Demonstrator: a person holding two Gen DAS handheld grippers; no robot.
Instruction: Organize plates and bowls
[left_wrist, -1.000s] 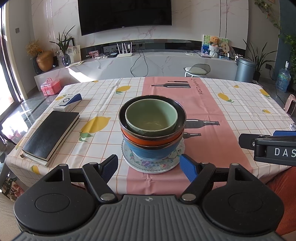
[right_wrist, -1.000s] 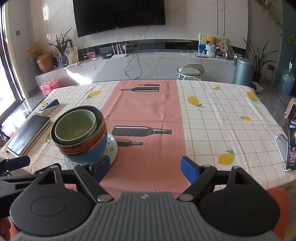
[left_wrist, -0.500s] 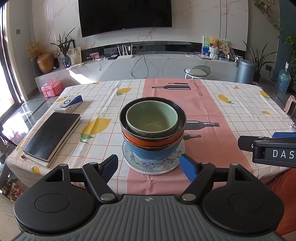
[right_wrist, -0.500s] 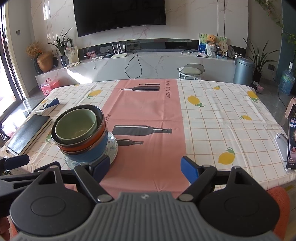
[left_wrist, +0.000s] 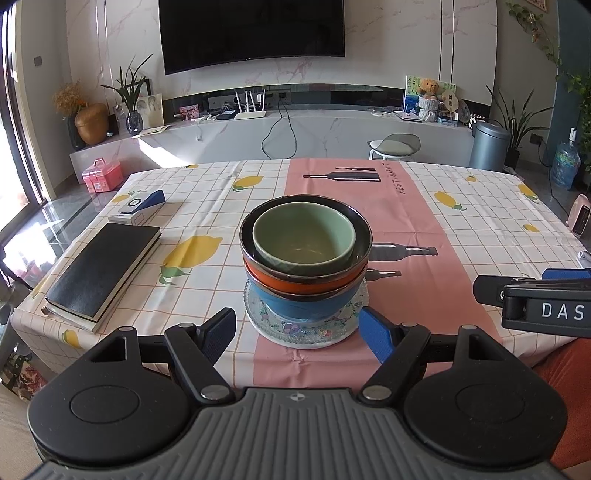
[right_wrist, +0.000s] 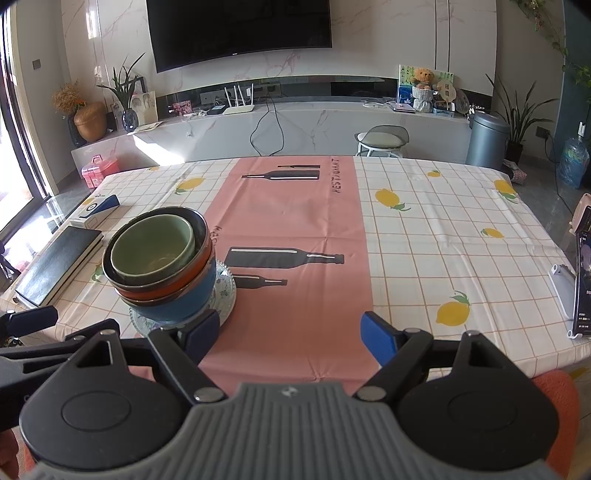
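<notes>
The nested stack of ceramic bowls on a patterned glass plate sits dead ahead of the wide-open, empty left gripper, the nearer one.

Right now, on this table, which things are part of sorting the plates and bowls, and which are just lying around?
Part of the job:
green bowl
dark-rimmed orange bowl
blue bowl
patterned plate

Just lying about:
black notebook
blue-and-white box
phone stand

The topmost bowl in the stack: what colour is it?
Pale green bowl, seen best in the left wrist view.
</notes>
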